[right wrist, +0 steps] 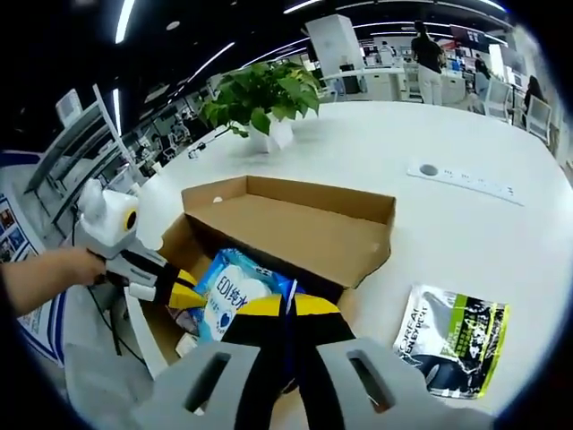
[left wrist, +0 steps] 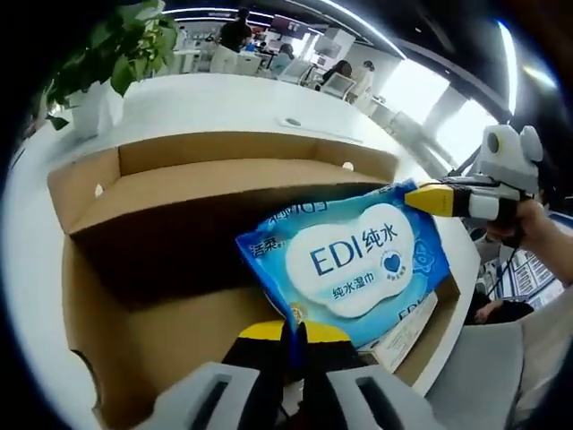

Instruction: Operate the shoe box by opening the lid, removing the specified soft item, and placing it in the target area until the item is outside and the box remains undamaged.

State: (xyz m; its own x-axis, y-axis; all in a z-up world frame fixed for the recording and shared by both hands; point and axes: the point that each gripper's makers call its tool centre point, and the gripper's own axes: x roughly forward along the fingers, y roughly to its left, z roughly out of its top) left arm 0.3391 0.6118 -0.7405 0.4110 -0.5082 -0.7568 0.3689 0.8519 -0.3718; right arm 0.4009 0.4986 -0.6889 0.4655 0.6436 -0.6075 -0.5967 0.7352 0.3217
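Left gripper view: both tongs, left tongs point(left wrist: 294, 333) and right tongs point(left wrist: 421, 197), pinch the wet-wipes pack point(left wrist: 358, 262) over the open shoe box point(left wrist: 98, 305); lifting evenly should spare the cardboard walls.

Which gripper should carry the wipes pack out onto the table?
Probably the right hand-held gripper: like the left hand-held gripper, it pinches the wet wipes pack, and bare white table lies beside the shoe box on its side.
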